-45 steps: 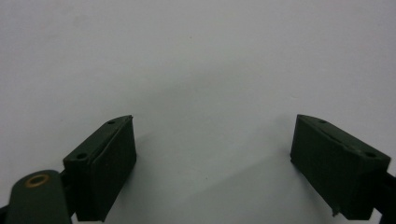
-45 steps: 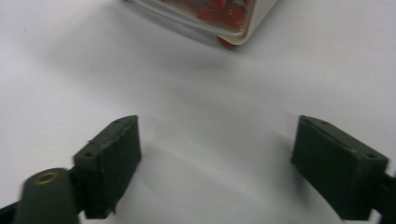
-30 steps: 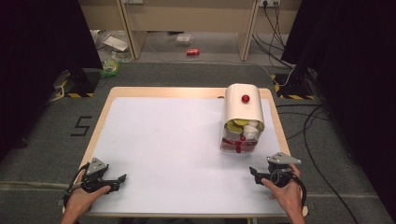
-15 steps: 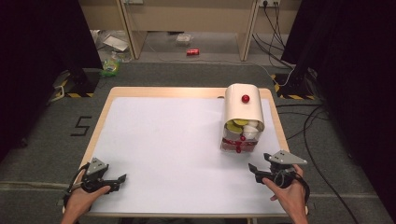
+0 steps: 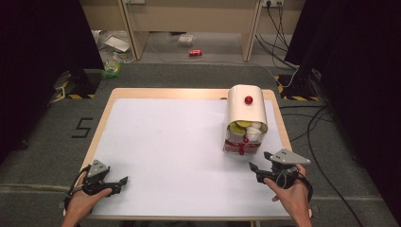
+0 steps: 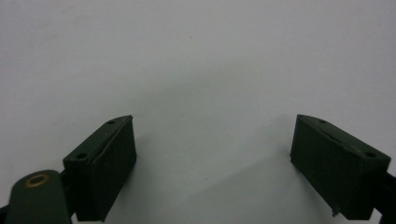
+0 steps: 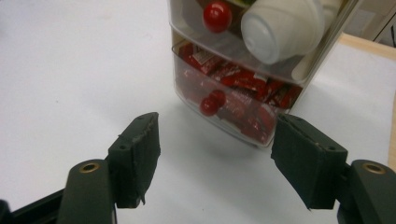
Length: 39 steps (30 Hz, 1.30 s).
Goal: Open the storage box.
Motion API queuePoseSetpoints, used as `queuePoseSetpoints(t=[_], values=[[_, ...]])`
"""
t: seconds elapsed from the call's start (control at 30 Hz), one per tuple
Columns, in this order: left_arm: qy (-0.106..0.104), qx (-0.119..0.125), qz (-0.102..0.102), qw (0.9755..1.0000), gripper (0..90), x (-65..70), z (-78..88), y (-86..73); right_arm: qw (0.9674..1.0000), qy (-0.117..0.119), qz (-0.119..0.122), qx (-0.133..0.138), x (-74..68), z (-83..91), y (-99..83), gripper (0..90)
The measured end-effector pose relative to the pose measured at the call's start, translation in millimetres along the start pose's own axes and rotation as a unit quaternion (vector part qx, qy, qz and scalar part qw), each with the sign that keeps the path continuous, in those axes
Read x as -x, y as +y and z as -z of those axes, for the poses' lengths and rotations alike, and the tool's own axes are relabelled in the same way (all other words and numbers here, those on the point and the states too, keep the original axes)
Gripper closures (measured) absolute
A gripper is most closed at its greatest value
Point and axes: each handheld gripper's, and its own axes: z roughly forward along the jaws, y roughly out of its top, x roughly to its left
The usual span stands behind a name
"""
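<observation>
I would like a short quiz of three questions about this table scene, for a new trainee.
1. True or false: the right gripper is clamped on the drawer box.
2. What colour are the knobs on the drawer fronts: A green, B red, C blue?
3. Which gripper is nearer to the drawer box?

Key:
1. False. Its jaws have just been closing, but nothing is between them.
2. B. The lower drawer knob is red, like the packets behind it.
3. The right one; the left gripper is at the table's opposite corner.
</observation>
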Motion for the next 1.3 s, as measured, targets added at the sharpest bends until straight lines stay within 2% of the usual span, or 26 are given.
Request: queuePoseSetpoints(t=[0.4,0.63,1.3], values=[[0.0,0.0,0.0,1.0,13.2,0.0,0.0,0.0,0.9993,0.009,0.02,0.031,-7.0,9.3,30.6,35.9],[0.0,0.0,0.0,1.0,13.2,0.0,0.0,0.0,0.9987,0.009,0.022,0.044,-8.0,8.6,44.6,36.4],[0.0,0.0,0.0,1.0,13.2,0.0,0.0,0.0,0.998,0.012,0.03,0.055,-12.4,-4.0,66.6,37.2]])
